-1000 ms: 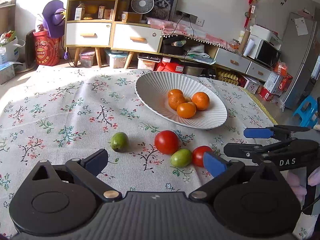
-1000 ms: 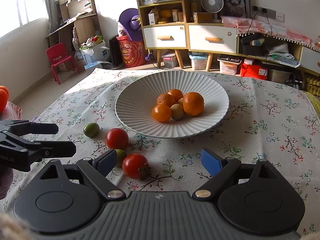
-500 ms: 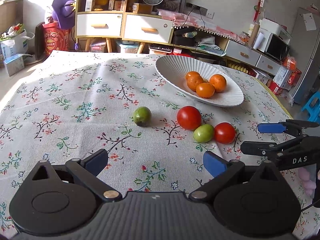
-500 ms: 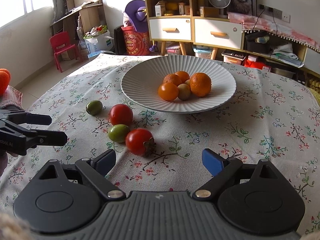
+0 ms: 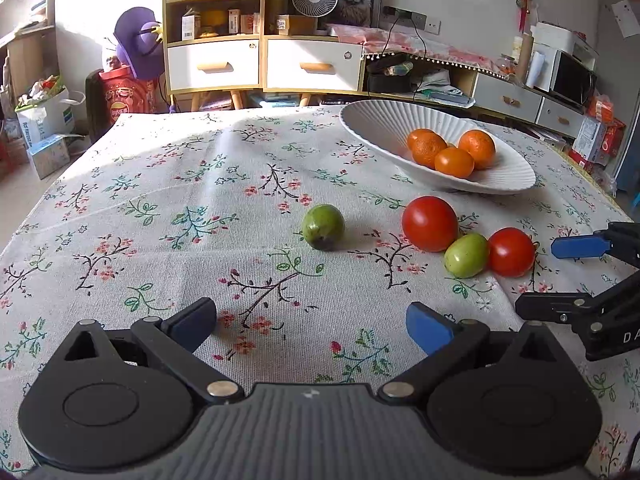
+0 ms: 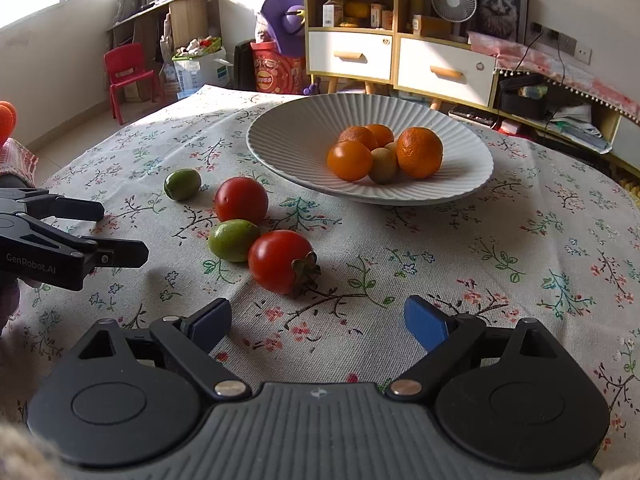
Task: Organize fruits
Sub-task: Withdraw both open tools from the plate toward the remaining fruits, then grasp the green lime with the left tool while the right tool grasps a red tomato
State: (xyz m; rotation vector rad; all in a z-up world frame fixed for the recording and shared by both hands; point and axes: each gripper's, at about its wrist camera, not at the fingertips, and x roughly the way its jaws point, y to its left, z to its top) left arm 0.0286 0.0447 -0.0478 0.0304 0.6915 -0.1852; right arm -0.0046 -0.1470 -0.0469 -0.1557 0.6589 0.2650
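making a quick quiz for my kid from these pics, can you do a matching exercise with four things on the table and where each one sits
Things:
1. lone green fruit
2. tomato with the dried stem
3. oranges
4. white ribbed plate

Places:
A. piled in the plate
B. on the cloth, touching a green fruit, nearest the right tongs
C. by itself on the cloth, apart from the other loose fruit
D. on the floral cloth, behind the loose fruit

Pairs: 1-C, 2-B, 3-A, 4-D

Left gripper (image 5: 310, 322) and right gripper (image 6: 318, 320) tilt downward (jaws spread, nothing between them).
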